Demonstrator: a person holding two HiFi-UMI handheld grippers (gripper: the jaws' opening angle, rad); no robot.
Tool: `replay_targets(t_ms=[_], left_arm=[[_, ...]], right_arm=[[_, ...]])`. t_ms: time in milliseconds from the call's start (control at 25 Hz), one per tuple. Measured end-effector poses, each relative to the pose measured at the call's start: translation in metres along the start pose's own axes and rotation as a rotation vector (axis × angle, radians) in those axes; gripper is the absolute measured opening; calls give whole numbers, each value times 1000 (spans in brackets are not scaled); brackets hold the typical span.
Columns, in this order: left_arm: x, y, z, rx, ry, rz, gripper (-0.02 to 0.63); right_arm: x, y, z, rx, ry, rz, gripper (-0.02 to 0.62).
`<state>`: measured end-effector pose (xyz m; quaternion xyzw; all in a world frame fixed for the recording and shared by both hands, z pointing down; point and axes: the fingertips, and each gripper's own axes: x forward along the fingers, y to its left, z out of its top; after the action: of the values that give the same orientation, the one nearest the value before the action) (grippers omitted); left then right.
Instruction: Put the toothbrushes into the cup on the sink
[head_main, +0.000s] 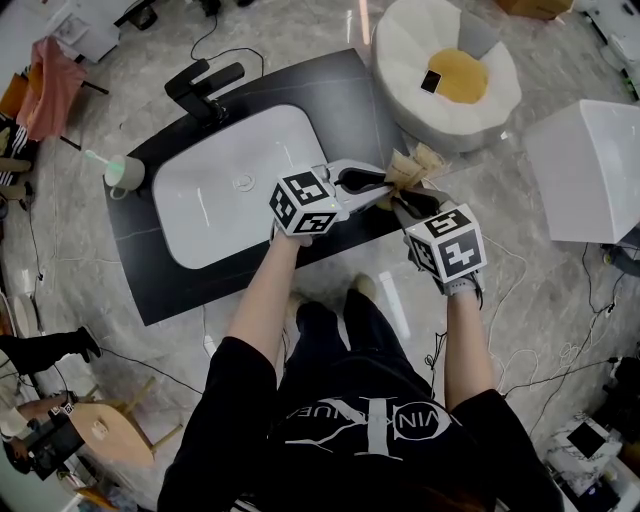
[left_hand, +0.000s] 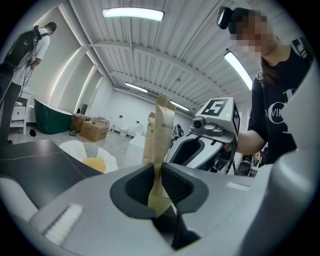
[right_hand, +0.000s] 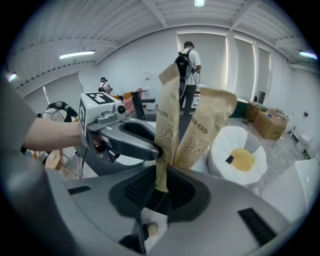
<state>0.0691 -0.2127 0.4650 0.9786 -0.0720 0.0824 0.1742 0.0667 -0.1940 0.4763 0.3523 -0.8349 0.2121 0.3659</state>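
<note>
A tan paper toothbrush wrapper (head_main: 415, 165) hangs in the air over the right end of the sink counter, with both grippers on it. My left gripper (head_main: 378, 183) is shut on one strip of the wrapper (left_hand: 162, 125), which is pinched between its pads. My right gripper (head_main: 410, 205) is shut on the wrapper's lower end (right_hand: 167, 115), and a second flap (right_hand: 207, 125) splays out to the right. The two grippers almost touch. A pale green cup (head_main: 125, 172) stands on the counter's left end with a toothbrush (head_main: 98, 157) in it. Whatever is inside the wrapper is hidden.
A white basin (head_main: 235, 185) is set in the black counter (head_main: 330, 85), with a black faucet (head_main: 203, 85) behind it. A round white seat with a yellow cushion (head_main: 450, 75) and a white box (head_main: 585, 170) stand to the right. Cables lie across the floor.
</note>
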Motion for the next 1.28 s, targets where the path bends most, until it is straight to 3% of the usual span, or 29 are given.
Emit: replay_targets(t_ms=[120, 320, 600, 1120, 1280], left_arm=[[0, -3, 0, 5, -2, 3, 61], [-7, -6, 5, 11, -20, 22, 176], [-19, -7, 5, 3, -44, 87, 201], [-56, -12, 4, 16, -76, 261, 198], [-72, -15, 7, 66, -94, 352, 105]], right_arm=[[-1, 1, -1, -3, -1, 1, 33], [-3, 1, -3, -7, -6, -1, 32], [-9, 5, -5, -23, -17, -14, 32], [-27, 19, -1, -75, -123, -2, 32], [-33, 22, -1, -93, -159, 0, 31]])
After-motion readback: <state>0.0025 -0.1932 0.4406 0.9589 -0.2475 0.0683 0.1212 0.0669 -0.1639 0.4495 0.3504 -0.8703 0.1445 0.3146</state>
